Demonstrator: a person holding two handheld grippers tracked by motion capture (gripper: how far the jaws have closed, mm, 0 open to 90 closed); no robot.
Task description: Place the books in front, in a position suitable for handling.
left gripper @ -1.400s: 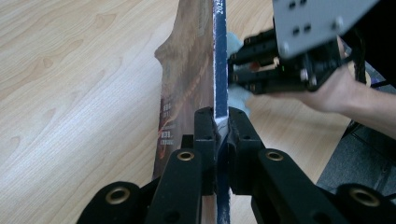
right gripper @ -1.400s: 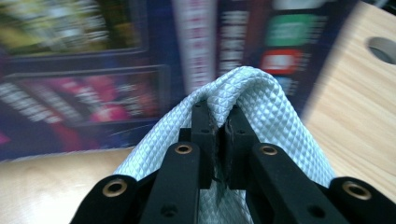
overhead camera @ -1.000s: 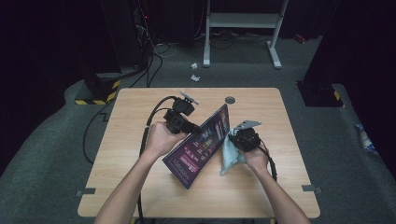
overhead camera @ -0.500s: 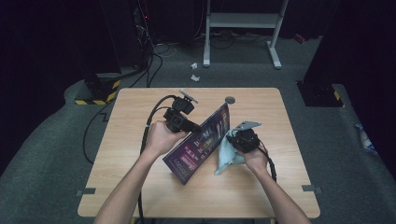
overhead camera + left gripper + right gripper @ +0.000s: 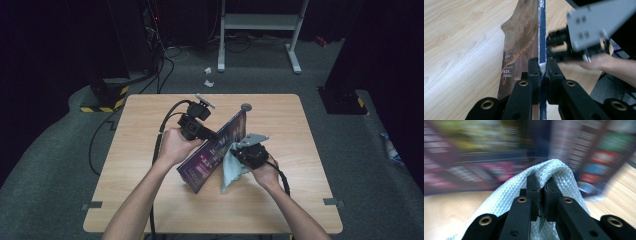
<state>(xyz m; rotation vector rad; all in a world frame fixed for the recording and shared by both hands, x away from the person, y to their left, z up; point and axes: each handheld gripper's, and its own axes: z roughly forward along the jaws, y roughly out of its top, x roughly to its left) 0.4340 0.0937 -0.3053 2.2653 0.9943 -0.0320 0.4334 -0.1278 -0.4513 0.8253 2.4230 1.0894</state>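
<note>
A thin printed board (image 5: 212, 152) is held on edge, tilted, near the middle of the wooden surface (image 5: 150, 115), its upper edge being clamped between the left tongs (image 5: 540, 67). A pale blue cloth (image 5: 549, 173) is pinched in a fold by the right tongs (image 5: 540, 186) and is pressed against the board's colourful face, which is blurred in the right gripper view. A small grey disc (image 5: 245, 106) is seen lying on the surface beyond the board.
</note>
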